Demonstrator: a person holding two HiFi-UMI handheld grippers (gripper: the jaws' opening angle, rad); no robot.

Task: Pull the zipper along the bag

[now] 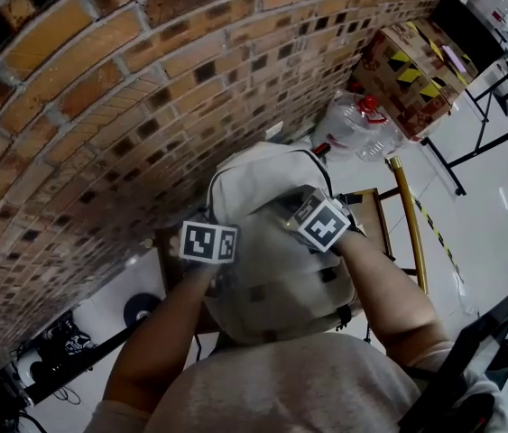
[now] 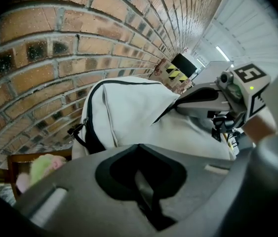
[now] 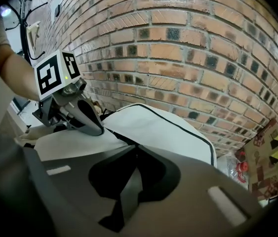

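A white backpack (image 1: 276,287) with black zipper lines stands upright on a wooden seat against a brick wall. Both grippers meet at its top. My left gripper (image 1: 225,267) is shut, pinching the bag's white fabric; the right gripper view shows its tip (image 3: 98,130) pressed onto the cloth. My right gripper (image 1: 290,218) is shut right where the black zipper line (image 3: 121,138) ends, on the zipper pull as far as I can tell; the jaws hide the pull itself. In the left gripper view its tip (image 2: 164,115) sits on the dark seam of the bag (image 2: 129,110).
The brick wall (image 1: 145,88) runs close behind the bag. A cardboard box (image 1: 411,70) and a clear water jug (image 1: 357,124) stand beyond it. A yellow rail (image 1: 411,224) and the wooden seat (image 1: 375,219) lie to the right. A green-and-pink soft thing (image 2: 42,167) lies left of the bag.
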